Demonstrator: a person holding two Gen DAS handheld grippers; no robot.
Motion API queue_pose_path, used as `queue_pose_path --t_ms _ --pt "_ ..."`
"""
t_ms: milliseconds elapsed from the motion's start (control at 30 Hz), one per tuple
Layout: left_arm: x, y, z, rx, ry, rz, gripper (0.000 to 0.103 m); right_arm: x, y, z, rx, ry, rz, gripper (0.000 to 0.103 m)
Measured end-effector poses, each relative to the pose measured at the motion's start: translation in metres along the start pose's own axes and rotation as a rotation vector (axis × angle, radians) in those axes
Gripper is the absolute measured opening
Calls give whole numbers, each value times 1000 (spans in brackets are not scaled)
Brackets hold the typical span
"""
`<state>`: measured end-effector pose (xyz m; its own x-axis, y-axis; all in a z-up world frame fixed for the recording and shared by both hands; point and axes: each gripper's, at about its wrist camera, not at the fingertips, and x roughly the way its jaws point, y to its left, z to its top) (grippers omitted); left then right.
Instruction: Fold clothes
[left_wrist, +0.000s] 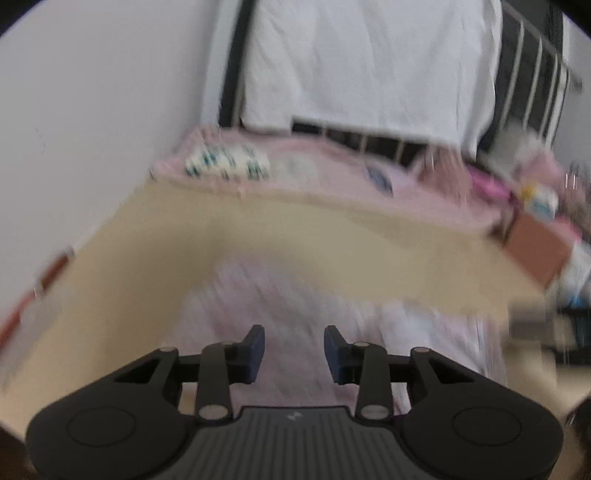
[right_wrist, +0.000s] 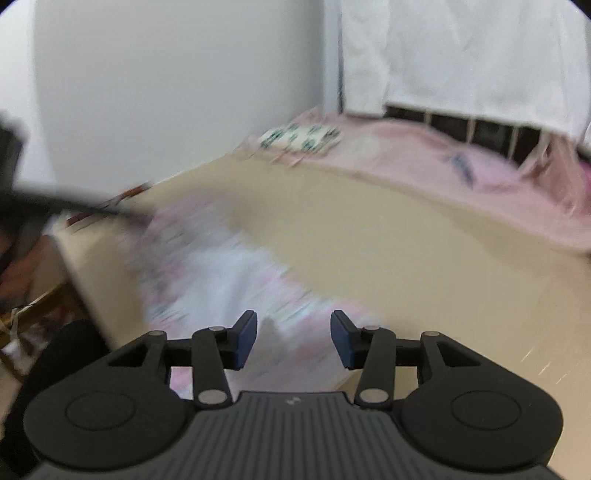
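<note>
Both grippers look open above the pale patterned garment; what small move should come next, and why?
Probably lower the left gripper onto an edge of the garment and close. It and the right gripper hold nothing, and the garment lies loose on the table.

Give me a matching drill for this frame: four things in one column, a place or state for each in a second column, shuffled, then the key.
Things
1. left gripper
2. pale pink patterned garment
3. green-and-white patterned folded cloth
4. white sheet

Places or states
A. hangs over the dark railing at the back
B. lies on the beige table, right below the fingers
C. jaws apart, nothing between the pads
D. sits at the far end of the table on the pink blanket, near the wall

Pairs: 1-C, 2-B, 3-D, 4-A
</note>
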<state>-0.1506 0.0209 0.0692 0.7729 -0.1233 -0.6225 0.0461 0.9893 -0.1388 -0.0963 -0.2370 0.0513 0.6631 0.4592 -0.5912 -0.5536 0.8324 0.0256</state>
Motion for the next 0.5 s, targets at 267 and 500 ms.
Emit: queue_pose_path --t_ms 267,500 --pt "35 13 -4 -137 27 90 23 78 -25 6 -23 143 74 17" --pt "124 1 70 -37 115 -50 21 39 22 -28 119 134 -175 18"
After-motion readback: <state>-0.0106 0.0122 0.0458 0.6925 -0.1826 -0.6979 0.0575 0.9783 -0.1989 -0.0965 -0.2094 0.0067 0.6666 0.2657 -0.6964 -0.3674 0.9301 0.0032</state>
